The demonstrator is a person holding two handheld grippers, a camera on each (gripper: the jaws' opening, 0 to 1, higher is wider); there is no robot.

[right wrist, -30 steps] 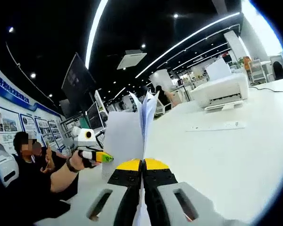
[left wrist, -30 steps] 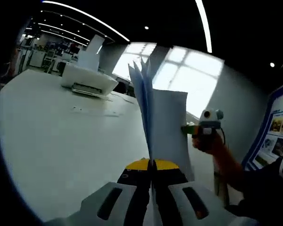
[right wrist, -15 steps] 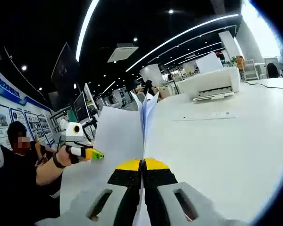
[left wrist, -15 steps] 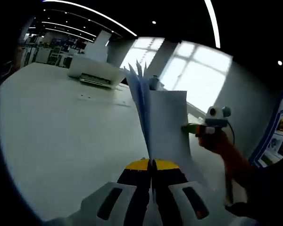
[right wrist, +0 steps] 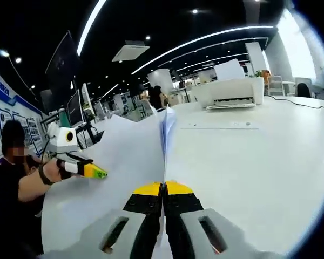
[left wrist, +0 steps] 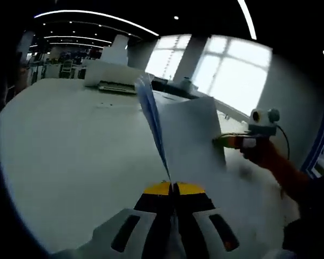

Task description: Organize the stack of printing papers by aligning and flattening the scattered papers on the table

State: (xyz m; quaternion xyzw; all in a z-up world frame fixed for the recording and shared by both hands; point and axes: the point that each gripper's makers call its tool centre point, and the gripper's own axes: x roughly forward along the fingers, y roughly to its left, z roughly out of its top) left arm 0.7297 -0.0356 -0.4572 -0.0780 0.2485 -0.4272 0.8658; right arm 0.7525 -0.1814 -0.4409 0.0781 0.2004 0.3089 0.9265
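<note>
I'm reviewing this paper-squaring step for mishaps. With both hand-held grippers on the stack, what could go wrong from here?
1. The stack of papers is pinched at opposite edges by the left hand-held gripper and the right hand-held gripper; its far sheets fan apart, so some could slip out.
2. Pulling the grippers apart could crease or tear sheets.
3. Laid on the table still fanned, the stack may land misaligned.

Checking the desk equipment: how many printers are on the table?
1: a white printer at the table's far end, paper standing in its feeder. More could be hidden behind the held papers.
</note>
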